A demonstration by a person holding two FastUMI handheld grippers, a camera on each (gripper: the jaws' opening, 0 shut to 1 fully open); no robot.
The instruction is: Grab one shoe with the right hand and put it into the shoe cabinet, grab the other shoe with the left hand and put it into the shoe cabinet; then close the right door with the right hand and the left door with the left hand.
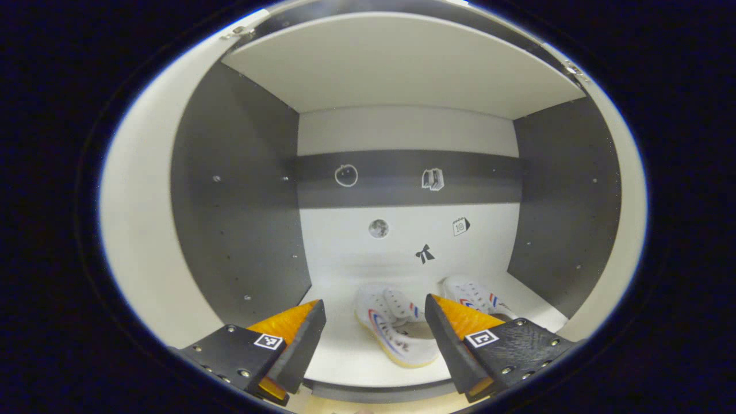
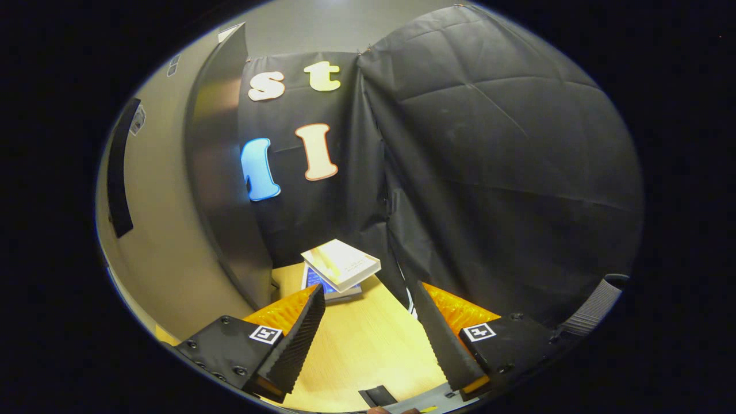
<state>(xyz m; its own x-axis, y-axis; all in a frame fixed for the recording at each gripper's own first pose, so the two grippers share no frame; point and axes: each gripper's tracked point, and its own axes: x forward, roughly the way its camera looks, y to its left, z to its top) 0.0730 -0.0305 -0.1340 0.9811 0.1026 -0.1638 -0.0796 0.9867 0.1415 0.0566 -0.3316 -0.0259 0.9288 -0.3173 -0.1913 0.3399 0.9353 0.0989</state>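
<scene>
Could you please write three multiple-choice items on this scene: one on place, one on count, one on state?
1. Where are the shoes? A on the table; B on the cabinet floor; C in a gripper.
2. How many shoes lie in the cabinet? A one; B two; C three.
3. How is the left gripper? A open, empty; B shut on a shoe; C shut on a door.

B: both lie on the cabinet floor.
B: one nearer, one behind the finger.
A: its fingers stand apart, short of the shoes.

Matt cabinet [image 1: 241, 230], pale wood-grain tabletop [image 2: 362, 339].
</scene>
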